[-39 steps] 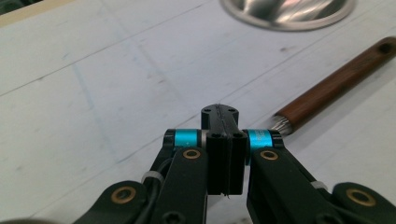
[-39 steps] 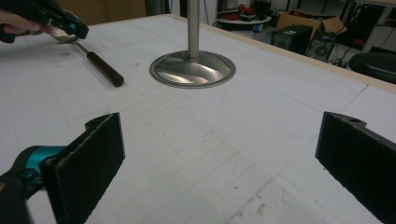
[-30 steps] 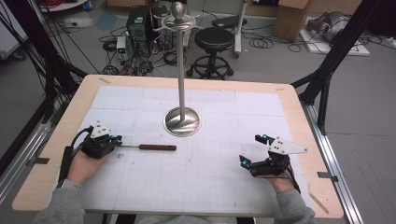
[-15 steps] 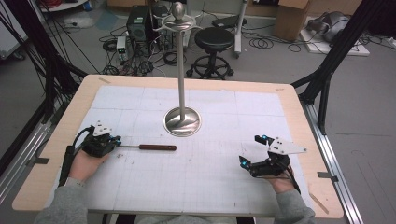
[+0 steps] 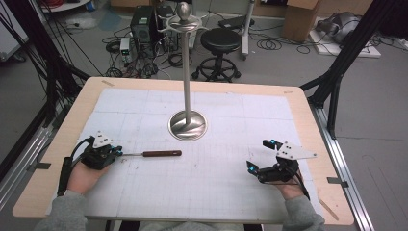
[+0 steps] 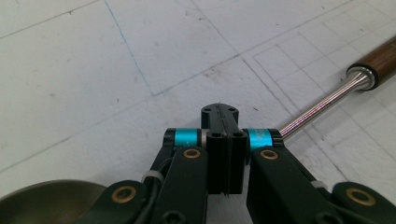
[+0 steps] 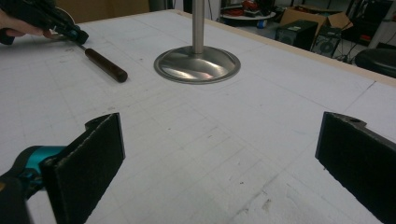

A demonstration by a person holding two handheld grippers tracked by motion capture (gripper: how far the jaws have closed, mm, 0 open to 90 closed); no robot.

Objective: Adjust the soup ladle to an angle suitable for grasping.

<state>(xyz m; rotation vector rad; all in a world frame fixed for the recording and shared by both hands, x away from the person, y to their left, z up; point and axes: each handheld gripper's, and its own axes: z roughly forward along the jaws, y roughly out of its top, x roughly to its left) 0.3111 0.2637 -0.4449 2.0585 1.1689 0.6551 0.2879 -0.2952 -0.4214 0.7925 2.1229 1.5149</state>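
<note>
The tool (image 5: 153, 154), a thin metal rod with a dark wooden handle (image 6: 379, 57), lies flat on the white gridded sheet (image 5: 211, 192) that covers the bench (image 5: 308, 120), on its left half, with the handle pointing toward the middle and the bare rod end toward the left edge. The left tongs (image 5: 117, 153) sit at that rod end, low over the sheet. In the left gripper view their jaws are pressed fully together, and the rod (image 6: 322, 105) runs out from just behind the right-hand jaw toward the handle at the upper right. Whether the closed tips actually pinch the rod or only lie against it cannot be told, since the rod's end is hidden behind them. A hand (image 5: 82, 177) in a grey sleeve holds these tongs from the near edge. Just beyond the handle, near the middle of the bench, stands a metal stand (image 5: 187, 126), a round domed base with an upright pole rising from its centre and a knob on top. The right tongs (image 5: 259, 155) rest on the right half of the bench, well apart from the tool and the stand. Their jaws stand wide open with nothing between them, and the right gripper view shows the bare sheet in the gap, with the stand's base (image 7: 197, 65) and the handle (image 7: 105, 64) farther off. Beyond the bench, a black stool (image 5: 220, 43) stands on the floor.
</note>
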